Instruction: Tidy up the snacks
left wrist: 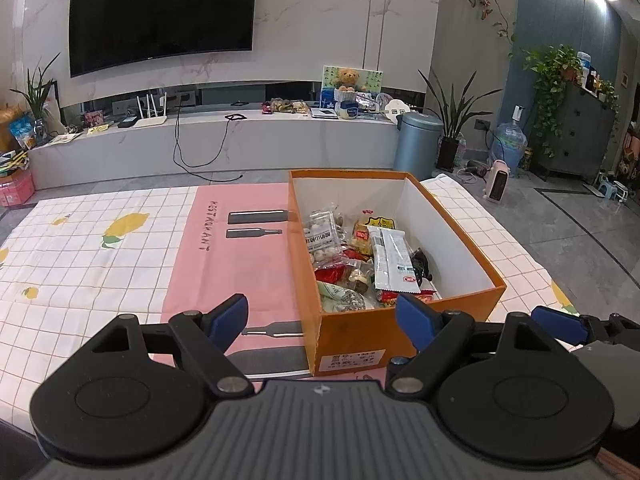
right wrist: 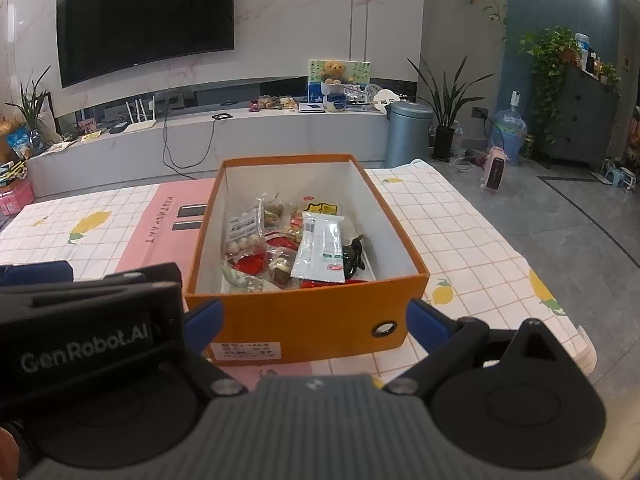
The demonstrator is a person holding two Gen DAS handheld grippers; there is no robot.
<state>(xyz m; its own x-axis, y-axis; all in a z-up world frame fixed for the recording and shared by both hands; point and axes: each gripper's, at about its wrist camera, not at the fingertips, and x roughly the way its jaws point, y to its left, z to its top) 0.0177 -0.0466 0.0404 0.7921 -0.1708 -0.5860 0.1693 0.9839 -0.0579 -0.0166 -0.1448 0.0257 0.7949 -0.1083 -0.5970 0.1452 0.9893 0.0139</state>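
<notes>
An open orange box [left wrist: 352, 338] [right wrist: 320, 320] with a white inside stands on the table. It holds several snack packets, among them a long white packet [left wrist: 390, 260] [right wrist: 323, 246] and a clear bag of white balls [left wrist: 322, 238] [right wrist: 245, 232]. My left gripper [left wrist: 322, 312] is open and empty, just in front of the box's near left corner. My right gripper [right wrist: 314, 320] is open and empty, its fingers either side of the box's near wall. The right gripper's blue finger [left wrist: 560, 322] shows at the right edge of the left wrist view.
The table has a checked lemon-print cloth [left wrist: 80, 264] with a pink middle panel [left wrist: 236, 256]. Beyond it are a TV console [left wrist: 224, 136], a wall TV [left wrist: 160, 12], a grey bin [left wrist: 418, 140], plants, and a small pink heater [left wrist: 498, 180] on the floor.
</notes>
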